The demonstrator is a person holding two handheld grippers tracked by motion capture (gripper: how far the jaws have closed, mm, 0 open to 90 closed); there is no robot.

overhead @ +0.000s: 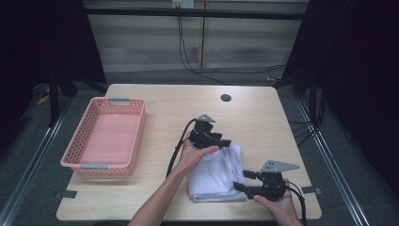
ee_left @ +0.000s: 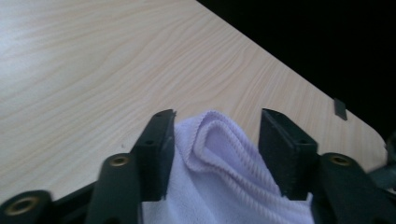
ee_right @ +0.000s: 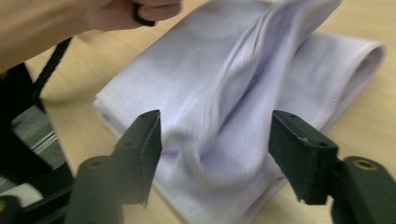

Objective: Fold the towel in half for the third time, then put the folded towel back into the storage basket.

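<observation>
A folded white towel lies on the wooden table, right of the middle and near the front edge. At the towel's far corner my left gripper stands open; in the left gripper view the jaws straddle a hemmed fold of the towel without pinching it. My right gripper sits at the towel's near right side, also open. Between its wide-apart jaws a raised ridge of the towel runs away across the flat layers. The left hand shows beyond it.
An empty pink plastic basket stands at the table's left. A small round dark hole marks the far middle of the tabletop. Tape patches sit near the front corners. Dark curtains and cables surround the table.
</observation>
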